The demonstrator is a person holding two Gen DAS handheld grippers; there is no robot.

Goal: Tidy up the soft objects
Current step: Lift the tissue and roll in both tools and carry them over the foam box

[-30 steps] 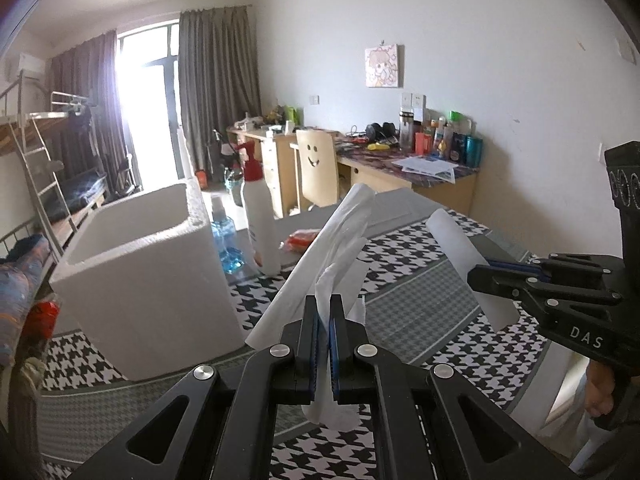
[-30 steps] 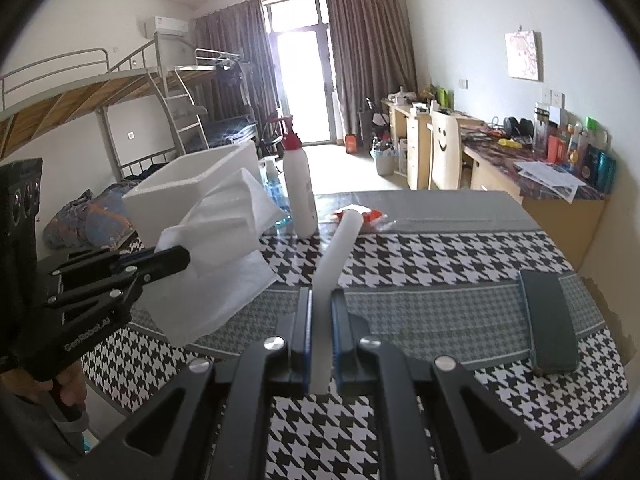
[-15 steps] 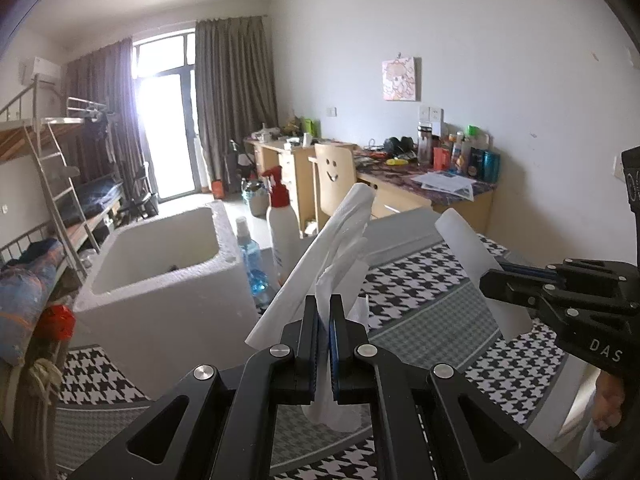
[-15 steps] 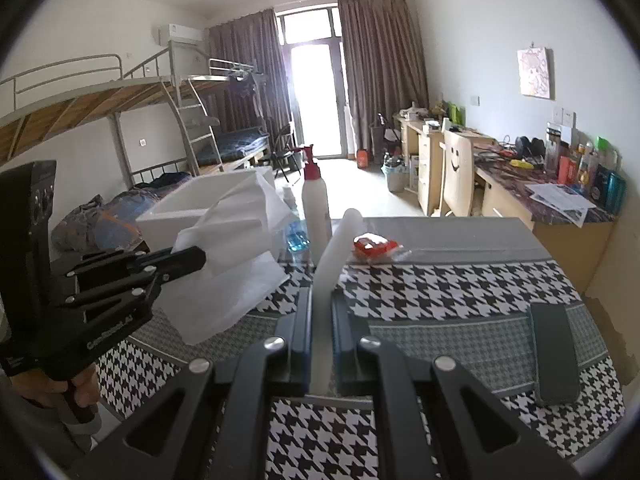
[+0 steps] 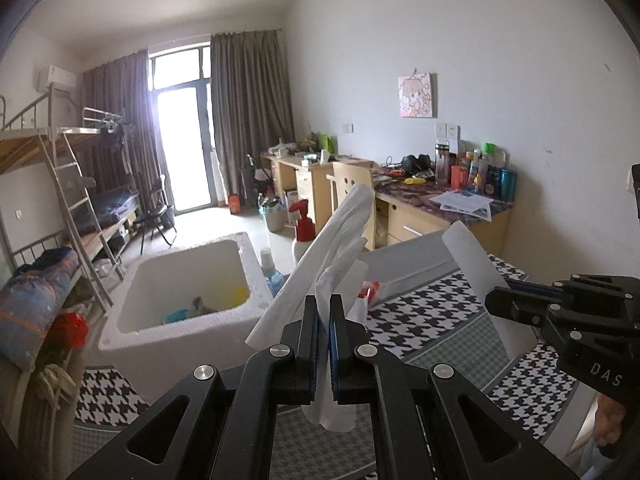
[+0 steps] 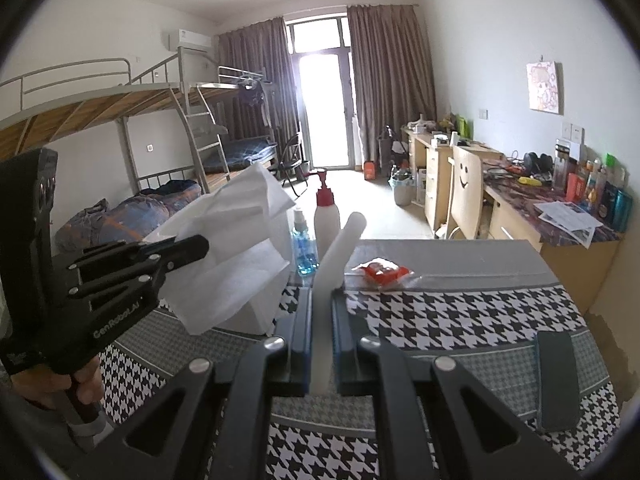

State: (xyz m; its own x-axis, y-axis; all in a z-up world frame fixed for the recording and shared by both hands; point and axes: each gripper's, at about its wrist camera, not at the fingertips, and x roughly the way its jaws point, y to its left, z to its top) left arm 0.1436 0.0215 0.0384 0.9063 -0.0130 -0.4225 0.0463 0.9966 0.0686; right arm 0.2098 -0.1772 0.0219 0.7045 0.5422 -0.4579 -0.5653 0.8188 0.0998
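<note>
Left wrist view: the left gripper (image 5: pixel 324 344) is clamped on a white tissue sheet (image 5: pixel 332 248), its jaws pressed together with the thin paper pinched between them and a loose tail hanging below; the sheet stands up crumpled and creased, lifted well above the table (image 5: pixel 436 316). The right gripper (image 6: pixel 320 344) is likewise closed on a second white sheet (image 6: pixel 340 248), which rises from its jaws as a smooth, stiffish rolled strip — whether the two grippers share one piece of paper or hold two I cannot tell.

As for progress, the white foam box (image 5: pixel 176 320) beside the left gripper already holds a few things, something yellow, something blue and a grey lump, so part of the sorting looks done; the tissue has been picked up but not yet put away, and a red packet (image 6: pixel 382 272) lies on the far grey strip of the table.

The box is thick-walled, pebbly polystyrene, open-topped and square; the tablecloth is a flat houndstooth weave in black and white; a white pump bottle (image 6: pixel 326 216) and a small blue spray bottle (image 6: pixel 304 248) stand just beside the box — hard plastic, not soft goods.
</note>
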